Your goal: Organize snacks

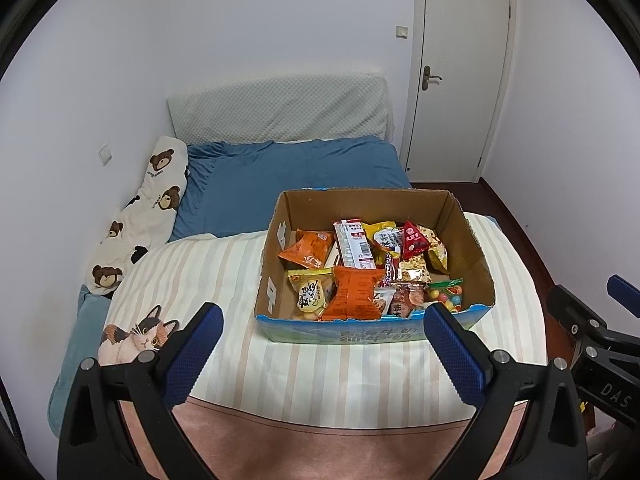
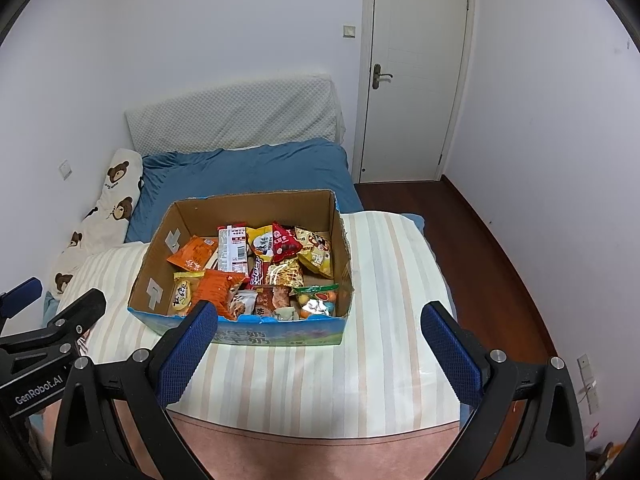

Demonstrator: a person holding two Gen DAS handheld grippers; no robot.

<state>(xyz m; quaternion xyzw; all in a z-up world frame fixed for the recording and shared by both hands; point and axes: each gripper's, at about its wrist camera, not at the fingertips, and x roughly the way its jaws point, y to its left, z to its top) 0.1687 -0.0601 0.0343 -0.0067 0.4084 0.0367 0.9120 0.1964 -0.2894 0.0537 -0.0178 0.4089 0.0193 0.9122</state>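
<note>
I have both tools held back over the near edge of the bed, and neither one carries anything. My left gripper [image 1: 322, 322] stands with its blue pads spread wide; my right gripper [image 2: 320, 320] is equally wide, its left finger overlapping the front wall of the cardboard box [image 2: 280, 334] in view without touching it, as far as I can judge.

The snacks [image 1: 360, 268] all lie inside that box, which sits on the striped blanket [image 1: 320, 376]. No packet shows on the bedding around it. They are heaped rather than sorted: an orange packet [image 1: 354, 294] up front, a yellow pouch [image 1: 310, 294] at its left, a red triangular packet [image 1: 414, 240] towards the back, a long white wrapper [image 1: 354, 246] lying on top, and a bag of coloured sweets [image 1: 450, 294] in the near right corner.

I read this two ways: either the packets have been gathered into the box and the job is closing, or the heap is waiting to be ordered. I would not commit either gripper on this view alone.

Writing: the box front carries large Chinese characters, seemingly a milk brand, though partly cut off. The neighbouring gripper body reads "DAS" from the left camera and "GenRobot.AI" from the right. Packet labels are Chinese and too small for me to read reliably.
</note>
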